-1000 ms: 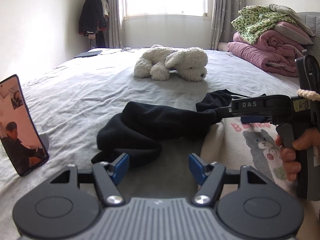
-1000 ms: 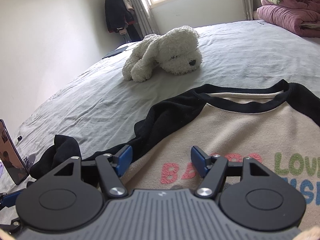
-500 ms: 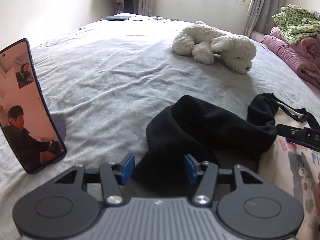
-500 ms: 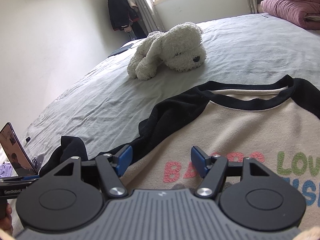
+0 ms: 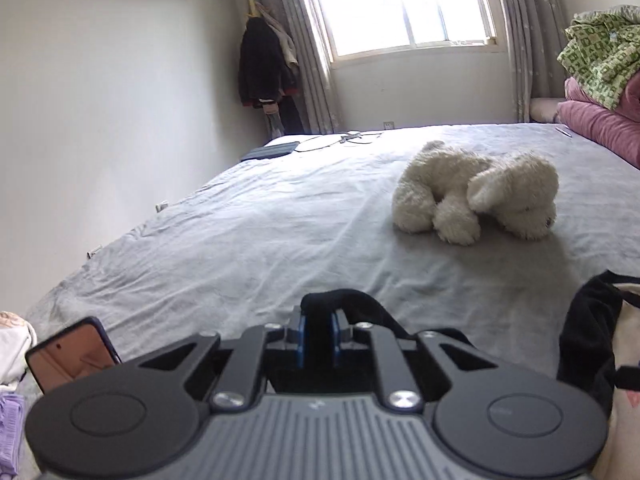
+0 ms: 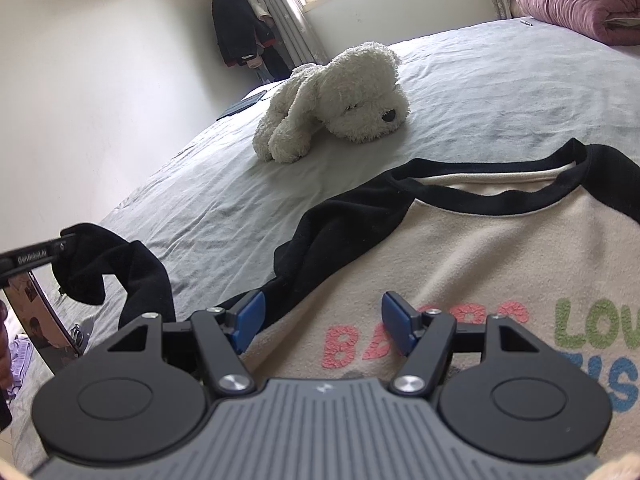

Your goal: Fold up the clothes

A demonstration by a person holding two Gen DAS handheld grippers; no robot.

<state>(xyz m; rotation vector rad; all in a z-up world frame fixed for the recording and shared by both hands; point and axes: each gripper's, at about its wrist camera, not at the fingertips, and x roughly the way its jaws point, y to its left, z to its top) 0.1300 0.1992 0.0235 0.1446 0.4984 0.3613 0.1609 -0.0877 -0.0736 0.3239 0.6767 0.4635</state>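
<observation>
Both tools had separate jobs: your left gripper [image 5: 318, 334] was clamped on the black sleeve [image 6: 120, 264], lifted clear of the bed [image 5: 280, 232] for folding inward, while your right gripper [image 6: 320, 322] hovered, fingers apart, over the sweatshirt [image 6: 480, 248] lying flat.

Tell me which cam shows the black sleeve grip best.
Left wrist: the left gripper has its pads shut on the black sleeve. Right wrist shows it only side-on at the frame edge, sleeve draping below.
</observation>
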